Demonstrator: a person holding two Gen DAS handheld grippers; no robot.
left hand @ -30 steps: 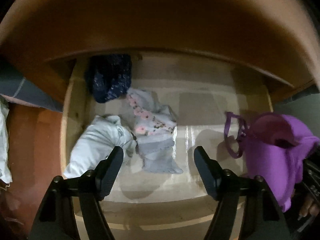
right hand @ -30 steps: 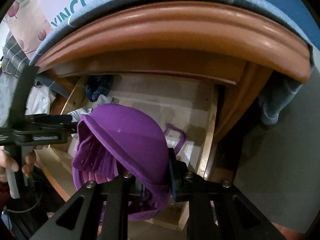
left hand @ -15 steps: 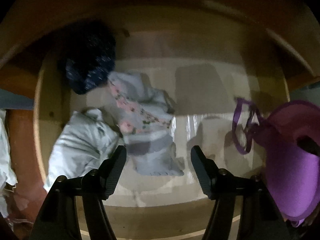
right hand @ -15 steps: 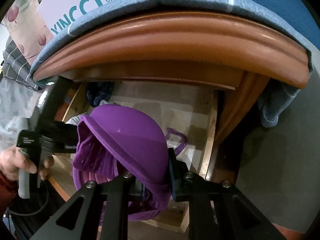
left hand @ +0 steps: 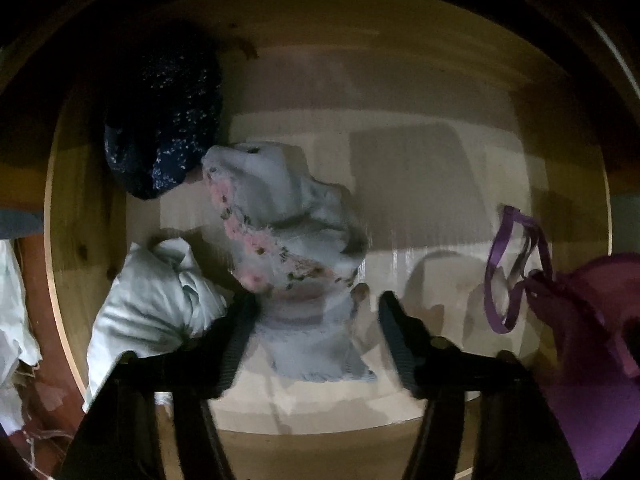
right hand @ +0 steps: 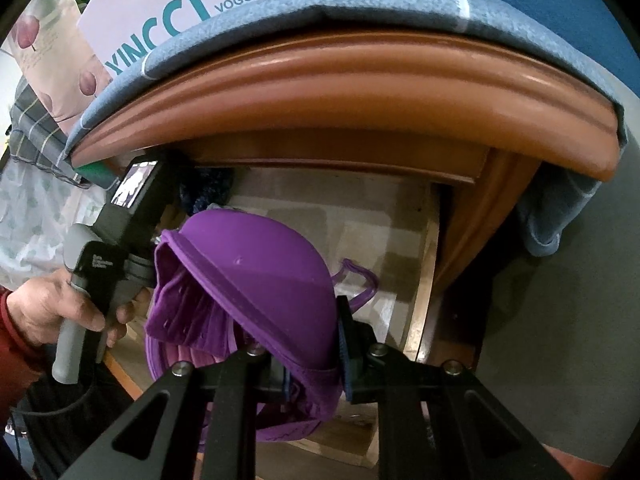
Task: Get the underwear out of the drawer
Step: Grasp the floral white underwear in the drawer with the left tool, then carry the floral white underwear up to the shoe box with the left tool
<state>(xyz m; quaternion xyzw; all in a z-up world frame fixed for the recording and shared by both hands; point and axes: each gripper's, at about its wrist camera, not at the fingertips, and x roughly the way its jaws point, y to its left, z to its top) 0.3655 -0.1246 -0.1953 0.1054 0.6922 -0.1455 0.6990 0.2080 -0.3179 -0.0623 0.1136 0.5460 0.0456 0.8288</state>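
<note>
Open wooden drawer (left hand: 84, 216): holding pale-blue floral underwear (left hand: 288, 236), centre-left. Purple bra (right hand: 256, 280): clamped in closed right gripper (right hand: 308, 364), angled steeply down above drawer's right side. Left gripper (left hand: 314, 316): pointing straight down, jaws closing astride floral underwear's lower part, contact unclear. Left hand (right hand: 60, 308): wrapped round grey handle.

Purple bra (right hand: 256, 280); beside it in pale wood drawer (left hand: 84, 216): grey pink-floral underwear (left hand: 288, 240), navy speckled piece (left hand: 164, 128).
</note>
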